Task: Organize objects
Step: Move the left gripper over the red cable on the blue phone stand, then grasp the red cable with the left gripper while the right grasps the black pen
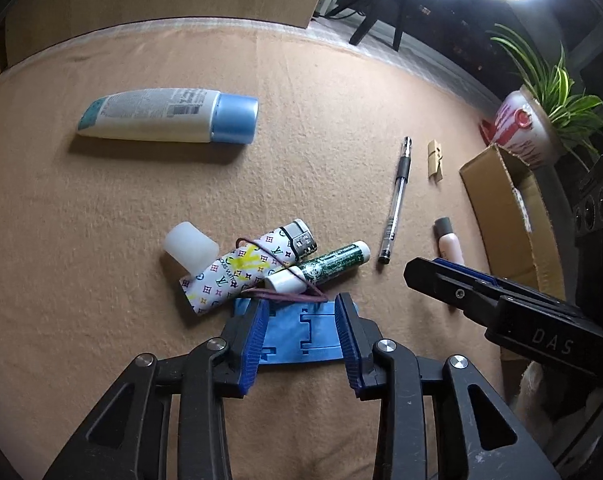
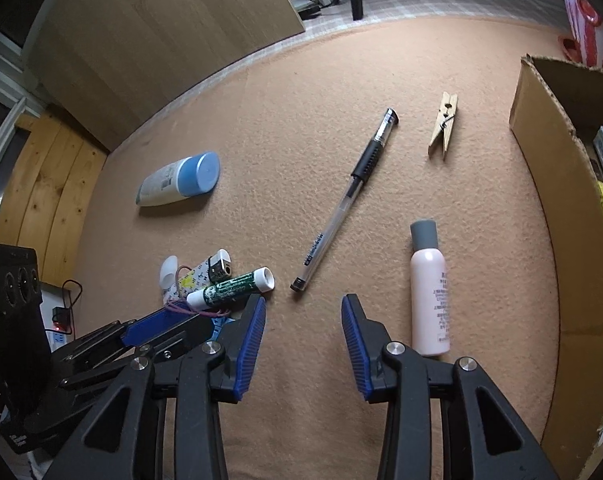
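Left claw, lower centre, is straddling blue card, pads apparently not yet pressing; right claw is hanging half-open, empty. Advice: centre the card before squeezing.

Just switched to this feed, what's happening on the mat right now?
A person is tidying small items with two handheld grippers. The left gripper straddles a blue plastic piece beside a banded lighter and lip balm; whether it grips is unclear. The right gripper is open and empty near the pink bottle. The cardboard box waits alongside.
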